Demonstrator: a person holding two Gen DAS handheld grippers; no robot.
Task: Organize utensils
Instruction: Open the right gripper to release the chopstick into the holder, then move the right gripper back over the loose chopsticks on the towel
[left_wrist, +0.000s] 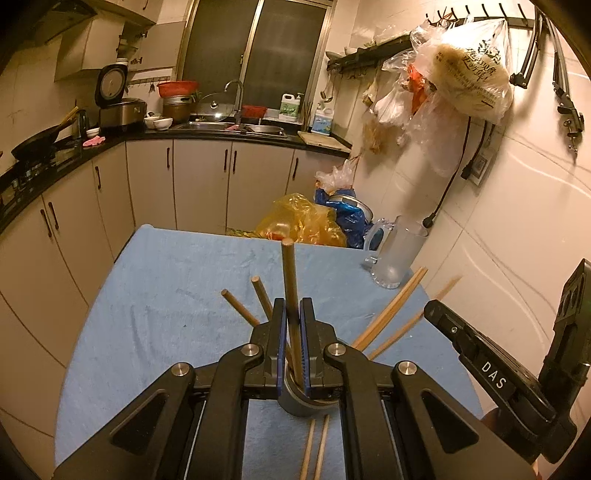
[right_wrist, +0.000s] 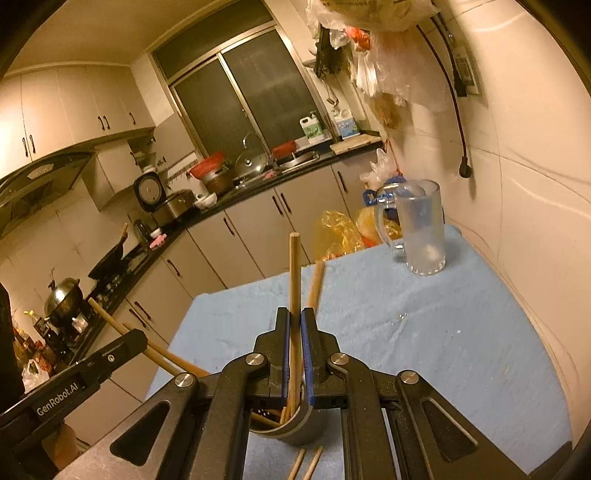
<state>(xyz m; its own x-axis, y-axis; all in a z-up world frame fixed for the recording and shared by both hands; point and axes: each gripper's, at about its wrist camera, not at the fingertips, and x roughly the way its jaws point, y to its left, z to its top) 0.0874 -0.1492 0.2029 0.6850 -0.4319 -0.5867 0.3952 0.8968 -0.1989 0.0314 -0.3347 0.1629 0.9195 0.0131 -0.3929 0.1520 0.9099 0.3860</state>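
Observation:
My left gripper (left_wrist: 293, 306) is shut on an upright wooden chopstick (left_wrist: 290, 273). Its lower end reaches down into a grey holder (left_wrist: 295, 400) under the jaws. Several more chopsticks (left_wrist: 391, 310) lean out of that holder to both sides. My right gripper (right_wrist: 295, 315) is shut on another upright chopstick (right_wrist: 294, 273), which also dips into the grey holder (right_wrist: 299, 428). Two loose chopsticks (left_wrist: 314, 450) lie on the blue cloth just in front of the holder. Each gripper's black body shows at the edge of the other's view.
The blue cloth (left_wrist: 166, 295) covers a small table against a tiled wall. A frosted glass mug (right_wrist: 421, 229) stands at its far right corner. Plastic bags (left_wrist: 303, 218) sit behind the table, and kitchen cabinets and a counter run along the left and back.

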